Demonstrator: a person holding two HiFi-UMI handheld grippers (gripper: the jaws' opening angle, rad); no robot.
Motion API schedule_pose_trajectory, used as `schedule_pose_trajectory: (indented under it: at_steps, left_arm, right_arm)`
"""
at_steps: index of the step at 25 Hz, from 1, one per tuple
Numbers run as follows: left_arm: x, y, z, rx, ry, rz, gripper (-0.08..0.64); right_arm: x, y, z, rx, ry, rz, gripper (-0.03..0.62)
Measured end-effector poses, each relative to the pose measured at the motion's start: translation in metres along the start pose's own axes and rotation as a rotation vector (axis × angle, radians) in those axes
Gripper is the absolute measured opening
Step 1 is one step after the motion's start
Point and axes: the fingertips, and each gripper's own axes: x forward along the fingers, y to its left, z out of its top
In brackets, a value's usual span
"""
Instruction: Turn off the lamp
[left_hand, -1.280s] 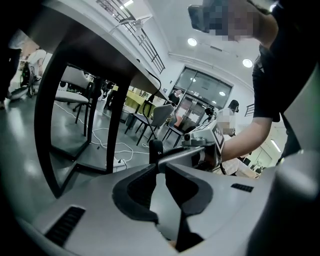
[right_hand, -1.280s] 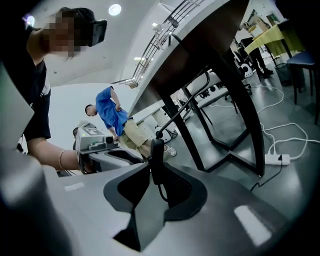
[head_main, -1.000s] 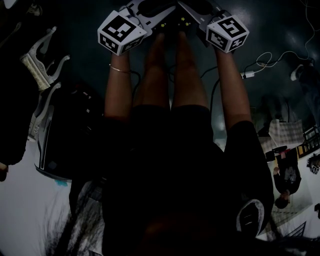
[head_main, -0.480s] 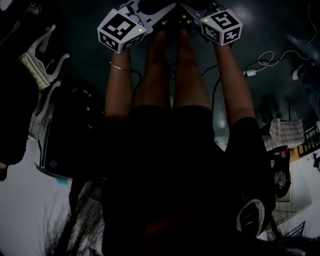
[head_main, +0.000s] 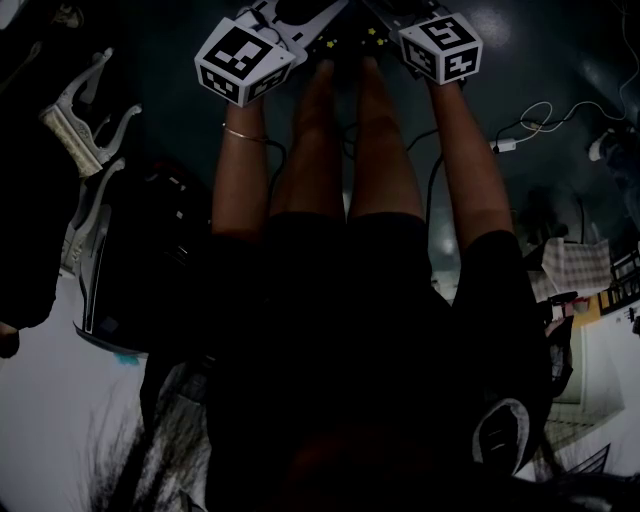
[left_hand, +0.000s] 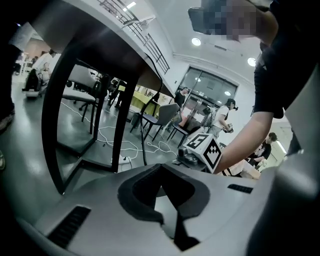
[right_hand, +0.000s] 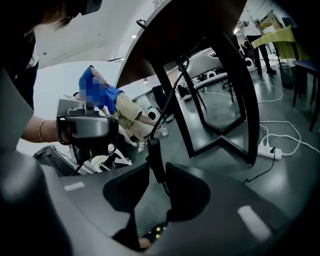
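Observation:
A black lamp cord (right_hand: 176, 80) hangs down from the dark table's edge, with a black inline switch (right_hand: 155, 159) on it. The lamp itself is in no view. My right gripper (right_hand: 157, 175) has the switch in the gap between its jaws; the jaws have just been opening, and the pads stand apart from it. My left gripper (left_hand: 161, 176) has its tips together with nothing between them. In the dim head view both marker cubes, left (head_main: 243, 58) and right (head_main: 441, 47), sit at the top above the person's knees.
Black table legs (right_hand: 240, 100) stand close ahead of the right gripper. A white power strip (right_hand: 270, 151) and loose cables lie on the grey floor. Another table frame (left_hand: 52, 115), chairs (left_hand: 165, 117) and several people stand further off.
In the head view the right gripper's marker cube has slid toward the top edge and slightly left. The left cube has stayed where it was.

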Motion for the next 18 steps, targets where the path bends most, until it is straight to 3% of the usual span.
schedule_pose_trajectory:
  at_steps: [5,18]
  left_arm:
    - [0.006,0.0,-0.006,0.016,0.037,-0.022,0.006]
    - [0.008,0.008,-0.013,-0.014,0.074,-0.008,0.006]
  right_arm:
    - [0.005,-0.009,-0.014,0.009,0.046,-0.014,0.084]
    - [0.01,-0.016,-0.017,0.022,0.056,-0.055,0.115]
